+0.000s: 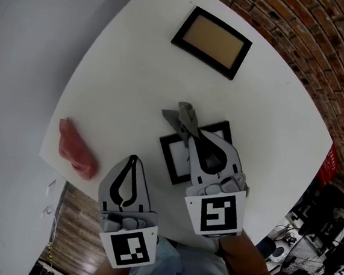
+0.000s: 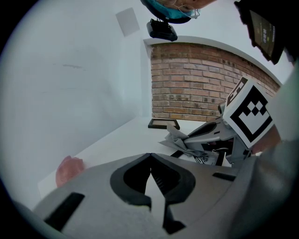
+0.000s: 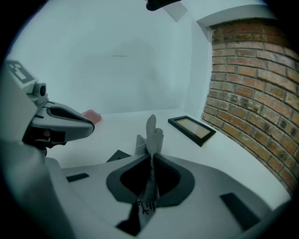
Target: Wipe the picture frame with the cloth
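My right gripper (image 1: 192,133) is shut on a grey cloth (image 1: 185,118), which sticks up past the jaw tips (image 3: 150,134). It hangs over a black picture frame (image 1: 173,159) holding a white print, which lies near the table's front edge. The gripper and cloth cover much of this frame; one corner (image 3: 118,155) shows in the right gripper view. A second black frame (image 1: 212,41) with a tan inside lies at the far side of the table (image 3: 192,129). My left gripper (image 1: 135,159) is shut with nothing in it (image 2: 149,156), left of the near frame.
A crumpled pink cloth (image 1: 77,149) lies near the left edge of the round white table (image 1: 123,75). A brick wall (image 3: 252,93) stands to the right and a white wall to the left. Cables and gear sit on the floor at the lower right.
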Action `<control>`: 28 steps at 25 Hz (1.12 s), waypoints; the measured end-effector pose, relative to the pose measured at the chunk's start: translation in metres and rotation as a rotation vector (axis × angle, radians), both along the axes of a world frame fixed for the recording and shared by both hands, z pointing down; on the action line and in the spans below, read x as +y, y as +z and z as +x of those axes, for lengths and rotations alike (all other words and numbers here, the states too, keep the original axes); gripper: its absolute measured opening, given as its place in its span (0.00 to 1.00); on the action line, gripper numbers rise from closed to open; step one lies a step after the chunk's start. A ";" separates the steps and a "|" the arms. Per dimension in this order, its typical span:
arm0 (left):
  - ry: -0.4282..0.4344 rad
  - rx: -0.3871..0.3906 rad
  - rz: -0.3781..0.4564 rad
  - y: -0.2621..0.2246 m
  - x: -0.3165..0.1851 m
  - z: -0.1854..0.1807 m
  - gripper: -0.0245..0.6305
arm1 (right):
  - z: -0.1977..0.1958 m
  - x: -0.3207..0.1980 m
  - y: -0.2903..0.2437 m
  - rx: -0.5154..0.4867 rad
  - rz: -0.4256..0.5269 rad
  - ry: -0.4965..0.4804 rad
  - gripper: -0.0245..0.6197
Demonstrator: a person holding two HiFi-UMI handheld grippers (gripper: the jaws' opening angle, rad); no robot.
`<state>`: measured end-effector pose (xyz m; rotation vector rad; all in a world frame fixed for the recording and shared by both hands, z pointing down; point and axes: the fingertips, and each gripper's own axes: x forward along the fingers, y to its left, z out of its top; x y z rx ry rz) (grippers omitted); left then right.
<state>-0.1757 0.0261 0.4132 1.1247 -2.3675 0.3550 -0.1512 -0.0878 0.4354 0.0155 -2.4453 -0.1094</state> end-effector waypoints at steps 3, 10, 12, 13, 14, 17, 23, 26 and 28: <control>0.008 0.006 -0.004 0.002 -0.003 0.001 0.05 | 0.002 -0.005 0.000 0.003 0.001 0.016 0.08; 0.030 0.006 -0.006 0.002 -0.013 0.003 0.05 | 0.007 -0.021 0.000 0.005 0.009 0.048 0.08; 0.036 0.007 -0.008 0.002 -0.014 0.004 0.05 | 0.009 -0.025 0.000 0.004 0.010 0.060 0.08; 0.038 0.007 -0.009 0.002 -0.015 0.004 0.05 | 0.010 -0.028 0.000 0.005 0.011 0.067 0.08; 0.040 0.007 -0.009 0.002 -0.017 0.004 0.05 | 0.011 -0.031 0.000 0.007 0.013 0.074 0.08; 0.044 0.006 -0.008 0.002 -0.020 0.004 0.05 | 0.015 -0.040 0.001 0.012 0.020 0.091 0.08; 0.059 0.016 -0.008 0.005 -0.027 0.007 0.05 | 0.022 -0.054 0.000 0.020 0.035 0.119 0.08; 0.070 0.018 -0.008 0.005 -0.032 0.011 0.05 | 0.027 -0.059 -0.002 0.018 0.041 0.134 0.08; 0.078 0.017 -0.008 0.005 -0.034 0.014 0.05 | 0.031 -0.064 -0.004 0.020 0.050 0.146 0.08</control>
